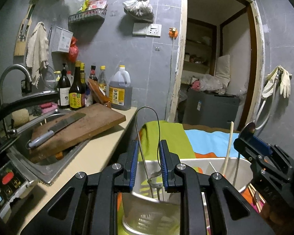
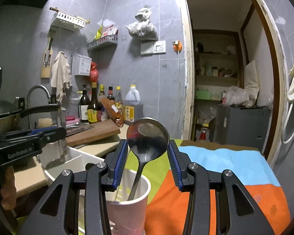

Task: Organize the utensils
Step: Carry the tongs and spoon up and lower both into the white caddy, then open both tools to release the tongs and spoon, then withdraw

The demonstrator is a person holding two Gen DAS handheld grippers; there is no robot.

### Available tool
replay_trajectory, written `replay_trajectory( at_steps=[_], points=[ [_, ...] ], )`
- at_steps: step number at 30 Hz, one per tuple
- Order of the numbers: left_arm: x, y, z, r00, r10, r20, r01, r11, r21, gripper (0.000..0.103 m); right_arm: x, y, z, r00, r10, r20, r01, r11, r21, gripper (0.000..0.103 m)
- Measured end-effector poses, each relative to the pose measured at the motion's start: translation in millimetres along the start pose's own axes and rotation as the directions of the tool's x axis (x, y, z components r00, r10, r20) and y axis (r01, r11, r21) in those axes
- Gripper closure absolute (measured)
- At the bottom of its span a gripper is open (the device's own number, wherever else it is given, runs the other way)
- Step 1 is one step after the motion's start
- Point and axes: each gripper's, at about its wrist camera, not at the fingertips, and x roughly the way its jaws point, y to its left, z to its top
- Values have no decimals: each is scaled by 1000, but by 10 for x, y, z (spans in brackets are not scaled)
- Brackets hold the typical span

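In the left wrist view my left gripper (image 1: 148, 150) has its jaws close around a thin wire-loop utensil (image 1: 147, 121) that stands up out of the left compartment of a white utensil holder (image 1: 243, 168). Whether the pads press the wire is unclear. A pale chopstick (image 1: 229, 146) leans in the holder's right part. My right gripper (image 2: 148, 150) is open on either side of a metal spoon (image 2: 148, 137) standing bowl-up in a pink paper cup (image 2: 131, 207). The right gripper also shows in the left wrist view (image 1: 250, 143).
A colourful cloth (image 2: 225, 168) covers the table, with a fork (image 2: 257, 197) at its right. To the left are a counter, a sink (image 1: 49, 156), a cutting board with a cleaver (image 1: 64, 125) and sauce bottles (image 1: 76, 90). A doorway is behind.
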Motion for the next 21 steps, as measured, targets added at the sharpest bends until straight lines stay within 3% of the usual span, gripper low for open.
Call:
replay_trajectory(
  at_steps=[16,21],
  points=[
    [-154,19,62,997,-77,5,78,997,-16,78,-93,-34,24,1000,18,0,-18,999,29,59],
    [-245,-40,135,996,-83,38,83,997,-7,68,-247,-130,132,999,2,46,-5,999,53,49]
  ],
)
